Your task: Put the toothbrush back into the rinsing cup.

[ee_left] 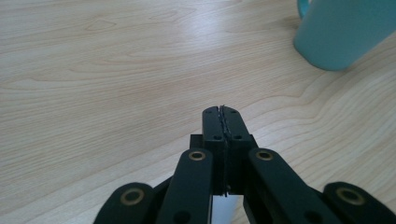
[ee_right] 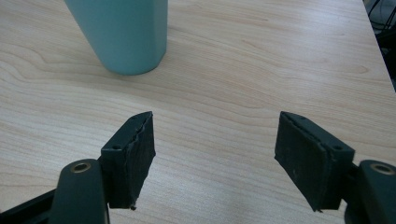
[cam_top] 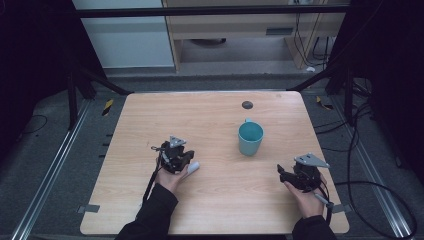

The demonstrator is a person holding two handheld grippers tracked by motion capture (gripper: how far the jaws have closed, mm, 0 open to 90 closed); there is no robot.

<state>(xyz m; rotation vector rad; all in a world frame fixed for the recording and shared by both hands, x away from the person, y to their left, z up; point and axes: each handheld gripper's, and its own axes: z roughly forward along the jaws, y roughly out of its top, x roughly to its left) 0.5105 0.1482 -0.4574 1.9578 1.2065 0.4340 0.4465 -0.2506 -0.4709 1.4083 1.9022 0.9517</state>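
Here's the teal mug (cam_top: 250,138), upright and right of centre on the surface (cam_top: 200,115), with its mouth open to the ceiling and nothing to be seen inside. It looks like a rigid, glazed or plastic cup: light enough for one hand, I'd say, but smooth-walled and tapering toward the base, so it could slide out of a squeeze on the sides. The small handle (cam_top: 247,120) points to the far edge, away from both hands. The safer hold is probably over the rim, one pad inside and one outside, or across the body low down.

The left tongs (ee_left: 222,112) are pressed together, nothing plainly between them, and they aim along the wood with the mug up at the right of their view. A small white thing (cam_top: 194,166) lies just beside that hand; I can't tell what it is. The right tongs (ee_right: 215,154) stand wide apart, empty, near the mug but clear of it.

The surface is pale wood grain, bare but for a dark round spot (cam_top: 247,105) near the far edge. Around it are metal rails, black drapes, cables (cam_top: 360,150) on the grey floor and a wooden cabinet (cam_top: 240,25) behind.
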